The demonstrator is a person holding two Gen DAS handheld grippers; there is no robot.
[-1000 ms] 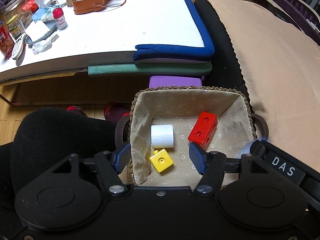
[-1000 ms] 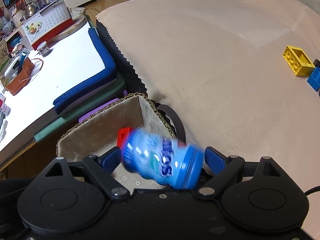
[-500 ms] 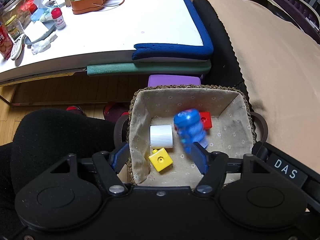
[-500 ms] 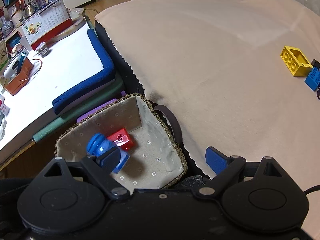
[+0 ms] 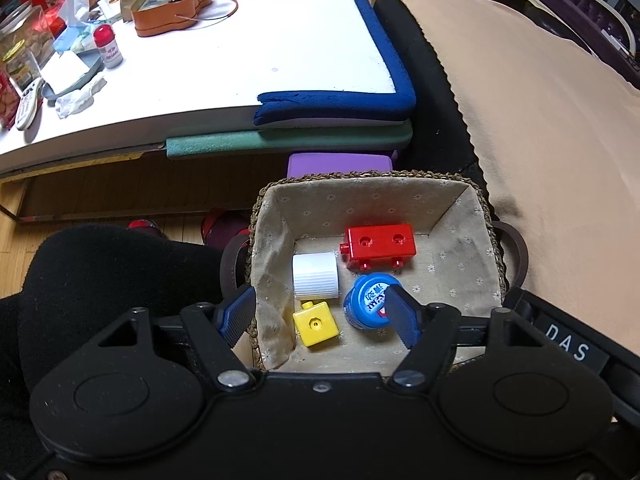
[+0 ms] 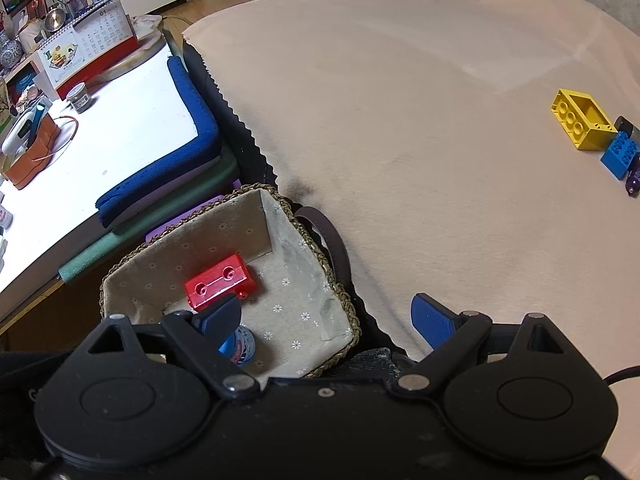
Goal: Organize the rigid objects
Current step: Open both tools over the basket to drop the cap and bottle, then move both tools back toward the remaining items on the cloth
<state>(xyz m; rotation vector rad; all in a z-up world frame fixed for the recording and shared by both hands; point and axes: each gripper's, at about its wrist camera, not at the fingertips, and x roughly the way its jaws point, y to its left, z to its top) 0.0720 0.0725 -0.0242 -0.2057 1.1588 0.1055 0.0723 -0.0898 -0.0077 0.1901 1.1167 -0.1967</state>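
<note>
Rigid objects for sorting: four lay inside the woven basket with a flower-print cloth lining (image 5: pixel 476 216), namely a small blue plastic bottle (image 5: pixel 370 306), a red plastic block with two holes (image 5: pixel 379 246), a white ribbed plastic cap (image 5: pixel 316 275) and a small yellow plastic cube (image 5: pixel 317 325). The bottle sat at the basket's near side, just beside the cap and the cube; the red block lay toward the far wall. Outside the basket, well apart from it on the beige cloth-covered bed (image 6: pixel 400 140), were a hollow yellow plastic brick (image 6: pixel 582 125) touching a blue plastic brick (image 6: pixel 619 156), with a small dark purple item at the frame edge, too cut off to identify.

The left gripper (image 5: pixel 320 316) hung over the basket's near rim, jaws about half spread and just opening, gripping nothing, although the rim, cube and bottle lay in view between them. The right gripper (image 6: pixel 328 320) stood wide and empty above the basket's near corner.

The bricks appeared light, stiff and smooth. A grasp across two flat, parallel side walls would probably hold best. The hollow yellow brick may be slippery on its glossy faces and could pivot if pinched near a corner.
</note>
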